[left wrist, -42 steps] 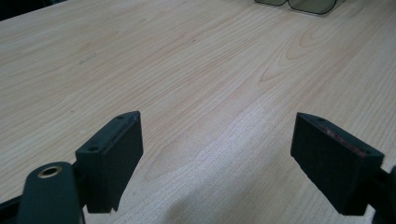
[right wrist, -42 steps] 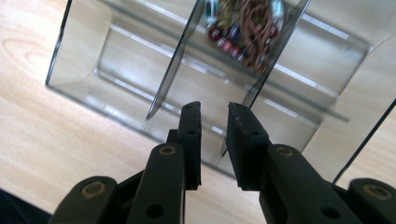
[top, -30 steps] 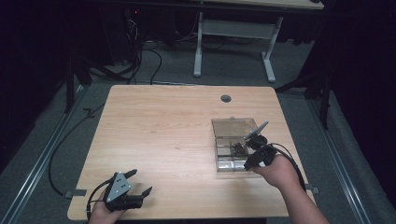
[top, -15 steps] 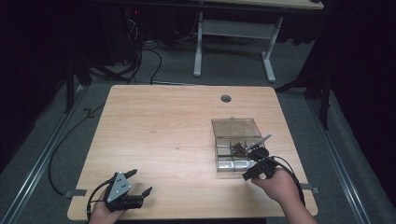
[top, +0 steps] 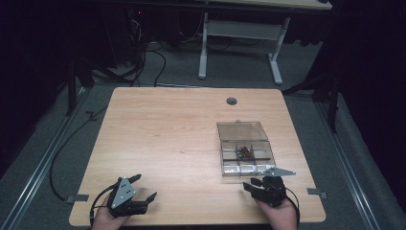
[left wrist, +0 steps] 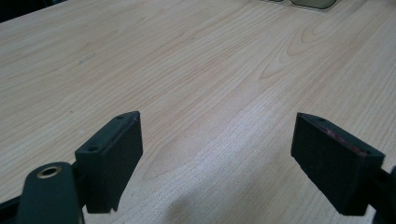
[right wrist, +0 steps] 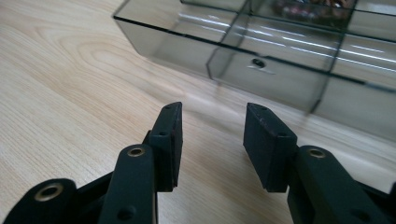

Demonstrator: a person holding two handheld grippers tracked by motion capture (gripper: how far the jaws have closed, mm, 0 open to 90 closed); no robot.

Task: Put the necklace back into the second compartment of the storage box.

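Note:
A clear smoke-tinted compartment box [top: 223,158] lies on the right half of the wooden table, its lid [top: 242,129] folded open at the far side. Small brown pieces [top: 246,152] fill one middle compartment. My right gripper [top: 251,182] rests near the table's front edge just short of the box, open, with nothing between its jaws. In the right gripper view the gripper [right wrist: 212,116] faces the box's near wall [right wrist: 187,49], and the brown pieces [right wrist: 303,9] show at the top. My left gripper [top: 146,186] sits at the front left, wide open and holding nothing [left wrist: 217,135].
A round cable hole [top: 231,101] sits near the table's far edge. Bare wood [top: 163,139] spans the left and middle. Beyond the table stand a white desk frame [top: 239,28] and loose cables [top: 143,62] on the floor.
My right gripper has pulled back from over the box toward the table's front edge and dropped lower. The left gripper has stayed put.

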